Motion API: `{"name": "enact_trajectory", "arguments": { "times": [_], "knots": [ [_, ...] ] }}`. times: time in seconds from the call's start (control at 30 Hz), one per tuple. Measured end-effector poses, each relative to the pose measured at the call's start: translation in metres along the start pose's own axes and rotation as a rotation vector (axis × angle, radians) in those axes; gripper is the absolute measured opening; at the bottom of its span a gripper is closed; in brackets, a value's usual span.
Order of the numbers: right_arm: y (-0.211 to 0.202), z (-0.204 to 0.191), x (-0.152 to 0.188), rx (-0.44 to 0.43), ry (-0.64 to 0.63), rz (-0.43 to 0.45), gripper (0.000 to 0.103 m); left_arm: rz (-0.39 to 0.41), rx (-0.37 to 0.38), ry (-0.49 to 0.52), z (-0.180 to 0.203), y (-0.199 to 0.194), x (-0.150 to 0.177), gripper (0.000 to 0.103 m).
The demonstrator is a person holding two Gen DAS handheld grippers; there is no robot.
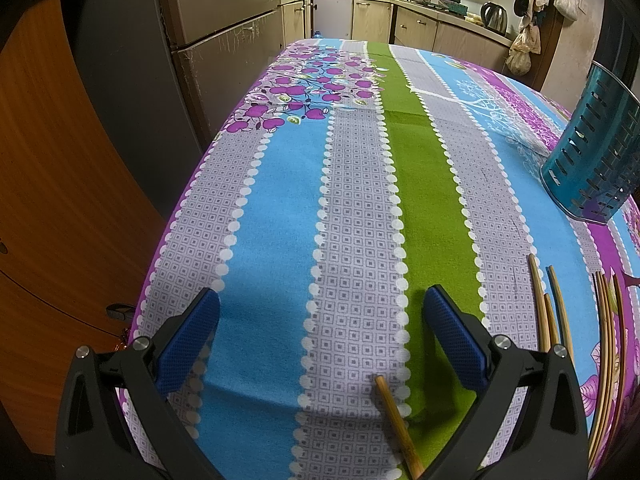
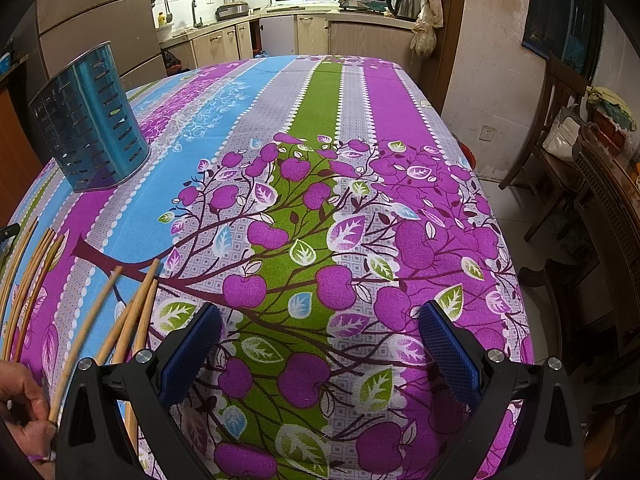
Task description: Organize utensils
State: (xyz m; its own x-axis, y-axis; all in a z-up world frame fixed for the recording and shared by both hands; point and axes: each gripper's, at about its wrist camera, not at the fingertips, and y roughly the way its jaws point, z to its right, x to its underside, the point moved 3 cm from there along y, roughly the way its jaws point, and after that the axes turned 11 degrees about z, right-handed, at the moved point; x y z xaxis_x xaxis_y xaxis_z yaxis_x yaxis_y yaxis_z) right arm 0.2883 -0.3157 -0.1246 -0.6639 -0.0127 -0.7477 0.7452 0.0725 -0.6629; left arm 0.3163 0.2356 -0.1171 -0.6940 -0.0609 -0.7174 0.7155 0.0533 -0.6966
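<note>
**Both claws spread above the worktop, chopsticks lying loose**

The left claw [image 1: 320, 312] is spread wide and holds nothing; its blue pads [image 1: 188, 340] hang over the striped cloth [image 1: 280, 208] that covers the worktop. One bamboo chopstick [image 1: 398, 424] lies on the cloth at about 6 o'clock in the left view, between the two fingers and nearer to the right one. A loose group of chopsticks [image 1: 560, 312] lies at about 4 o'clock, apart from the single one. The blue metal holder [image 1: 596, 144] with slots stands upright at 3 o'clock, well apart from all chopsticks.

The right claw [image 2: 320, 320] is also spread wide and empty, above the printed purple apples of the cloth. In the right view the holder [image 2: 90, 124] stands at 10 o'clock. More chopsticks [image 2: 132, 312] lie at about 8 o'clock, just beside the left finger. A bare hand [image 2: 24, 412] at the 8 o'clock corner pinches the end of one thin chopstick [image 2: 86, 332].
</note>
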Motion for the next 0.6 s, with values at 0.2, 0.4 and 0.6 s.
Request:
{"name": "enact_trajectory", "arguments": {
  "times": [0.2, 0.4, 0.6],
  "knots": [
    [-0.0001, 0.0009, -0.001, 0.0, 0.0, -0.001, 0.099, -0.001, 0.0, 0.0, -0.0005, 0.0003, -0.0005, 0.098],
    [0.001, -0.0003, -0.0009, 0.0, 0.0, 0.0, 0.099, 0.0, 0.0, 0.0, 0.0, 0.0001, 0.0, 0.098],
    [0.0009, 0.0006, -0.0012, 0.0, 0.0, 0.0, 0.099, 0.0, 0.0, 0.0, -0.0002, -0.0002, 0.0007, 0.098]
  ]
}}
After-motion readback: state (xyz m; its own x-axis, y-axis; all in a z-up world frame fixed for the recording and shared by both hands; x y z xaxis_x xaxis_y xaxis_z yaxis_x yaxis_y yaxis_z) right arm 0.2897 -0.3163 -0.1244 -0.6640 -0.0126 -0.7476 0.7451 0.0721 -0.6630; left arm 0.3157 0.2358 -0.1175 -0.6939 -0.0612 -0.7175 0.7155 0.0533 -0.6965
